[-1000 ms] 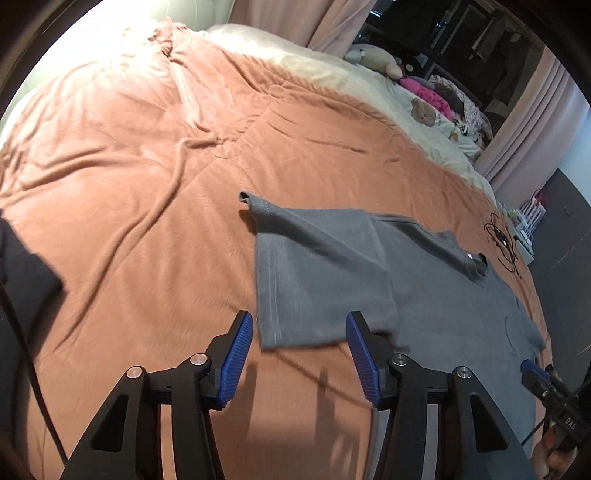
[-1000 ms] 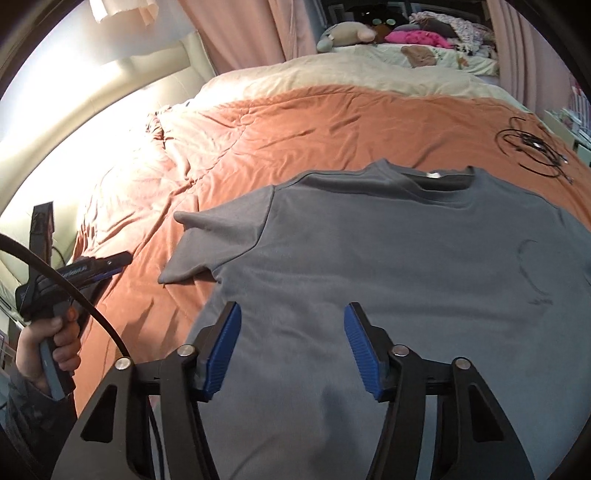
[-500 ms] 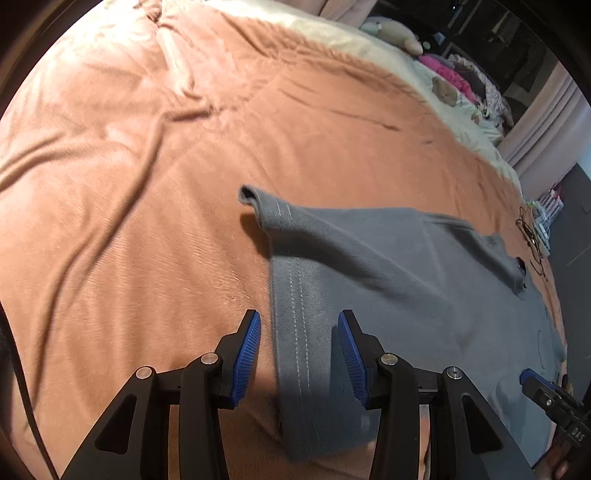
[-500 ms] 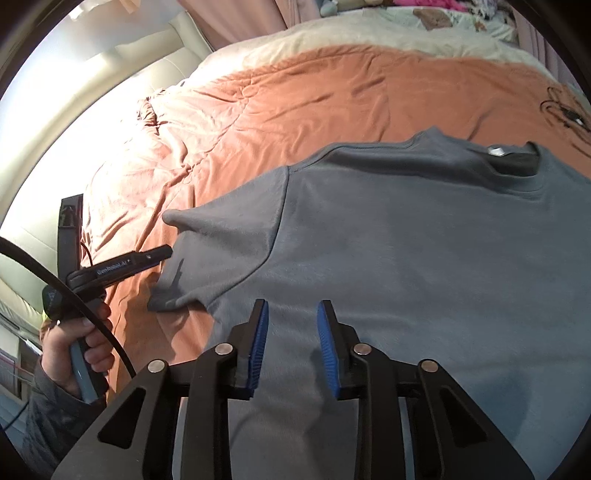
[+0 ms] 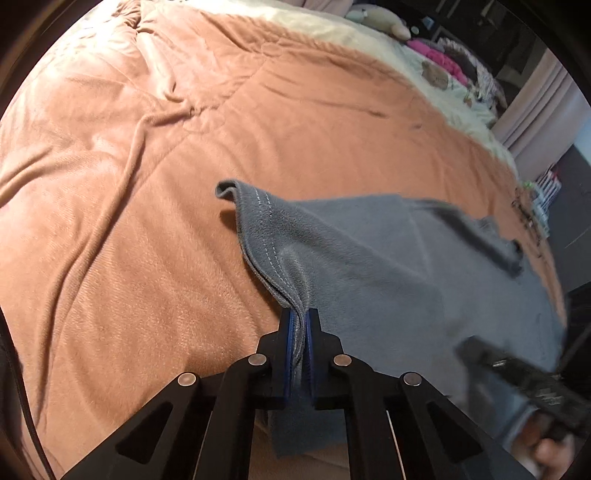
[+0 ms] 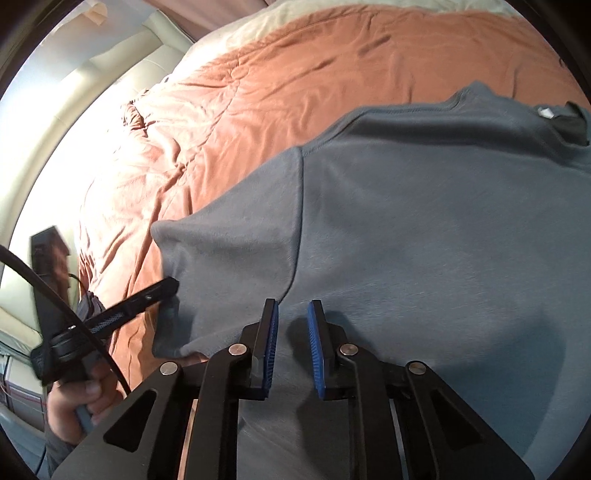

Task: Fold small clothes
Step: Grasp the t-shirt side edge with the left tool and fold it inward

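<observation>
A grey T-shirt lies spread on an orange-brown bed cover. My left gripper is shut on the hem of the shirt's sleeve, and the cloth bunches up between the blue pads. In the right wrist view the same shirt fills the frame, collar at the far right. My right gripper hovers low over the shirt body near the armpit seam, its jaws partly open with a narrow gap and nothing between them. The left gripper shows at the sleeve edge.
A cream blanket, stuffed toys and pink clothes lie at the far end of the bed. A black cable lies on the cover past the collar. A cream padded headboard runs along the left. My hand holds the left gripper.
My left gripper moved forward over the sleeve hem and closed on it. My right gripper came lower over the shirt and narrowed its jaws.
</observation>
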